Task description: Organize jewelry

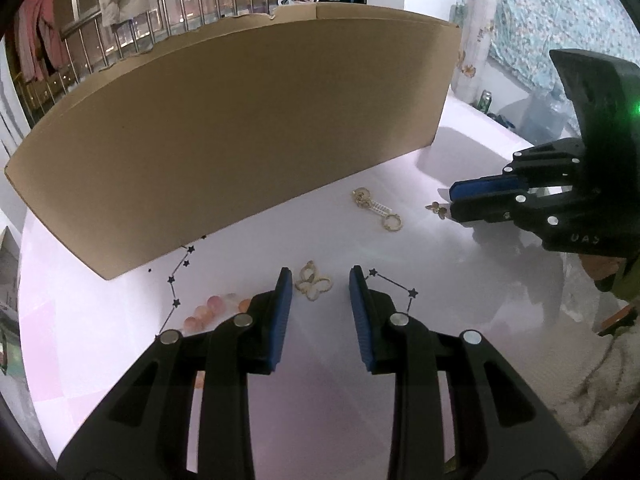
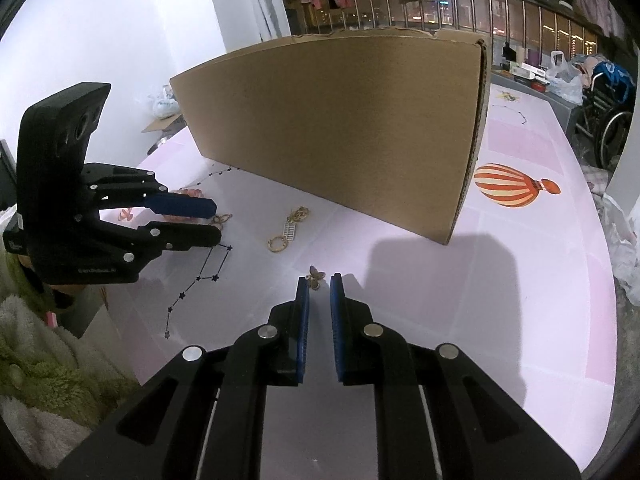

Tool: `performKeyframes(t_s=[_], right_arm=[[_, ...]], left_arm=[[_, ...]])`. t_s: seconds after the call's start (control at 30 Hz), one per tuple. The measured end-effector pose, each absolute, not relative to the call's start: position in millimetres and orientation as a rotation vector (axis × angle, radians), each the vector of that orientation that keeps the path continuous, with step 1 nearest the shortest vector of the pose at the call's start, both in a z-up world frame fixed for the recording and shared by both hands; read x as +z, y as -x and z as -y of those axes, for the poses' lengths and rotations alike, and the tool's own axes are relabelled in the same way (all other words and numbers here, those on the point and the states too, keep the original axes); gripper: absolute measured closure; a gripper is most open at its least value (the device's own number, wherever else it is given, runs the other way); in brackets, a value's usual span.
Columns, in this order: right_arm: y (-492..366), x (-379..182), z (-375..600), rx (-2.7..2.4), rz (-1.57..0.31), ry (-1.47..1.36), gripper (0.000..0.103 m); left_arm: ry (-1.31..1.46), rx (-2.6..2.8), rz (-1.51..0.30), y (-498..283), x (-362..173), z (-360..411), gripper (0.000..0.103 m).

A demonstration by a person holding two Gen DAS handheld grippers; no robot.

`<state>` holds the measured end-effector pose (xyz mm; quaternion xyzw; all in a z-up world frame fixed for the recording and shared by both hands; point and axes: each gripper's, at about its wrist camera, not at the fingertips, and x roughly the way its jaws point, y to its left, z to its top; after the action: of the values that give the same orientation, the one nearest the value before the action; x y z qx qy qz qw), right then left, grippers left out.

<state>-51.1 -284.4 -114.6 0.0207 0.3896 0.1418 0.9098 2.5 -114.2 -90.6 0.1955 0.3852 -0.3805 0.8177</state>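
Note:
A gold butterfly piece (image 1: 313, 285) lies on the pink table just ahead of my open left gripper (image 1: 320, 280), between the fingertips' line. A gold chain with two rings (image 1: 376, 209) lies farther on, also seen in the right wrist view (image 2: 289, 229). A small gold flower earring (image 2: 316, 276) lies right at the tips of my right gripper (image 2: 319, 280), whose jaws stand narrowly apart and hold nothing; it shows in the left view (image 1: 437, 209). Pink beads (image 1: 210, 312) lie left of the left gripper. The right gripper (image 1: 454, 200) shows at the right.
A tall cardboard box (image 1: 240, 132) stands on the table behind the jewelry, also in the right wrist view (image 2: 340, 132). The tablecloth (image 2: 520, 280) bears a printed balloon (image 2: 510, 189) and star lines. A fluffy green sleeve (image 2: 48, 360) is at the left.

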Motion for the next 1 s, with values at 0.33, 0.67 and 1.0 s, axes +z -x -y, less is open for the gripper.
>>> performKeyframes(t_s=[0.33, 0.67, 1.0], right_arm=[[50, -113, 282, 0.319, -0.820, 0.005, 0.092], [46, -106, 282, 0.395, -0.815, 0.048, 0.072], [31, -106, 272, 0.507, -0.831, 0.212, 0.072]], left_arm=[[-0.455, -0.848, -0.795, -4, -91, 114, 0.088], [-0.477, -0.892, -0.802, -9, -90, 104, 0.088], [-0.496, -0.925, -0.806, -12, -88, 98, 0.088]])
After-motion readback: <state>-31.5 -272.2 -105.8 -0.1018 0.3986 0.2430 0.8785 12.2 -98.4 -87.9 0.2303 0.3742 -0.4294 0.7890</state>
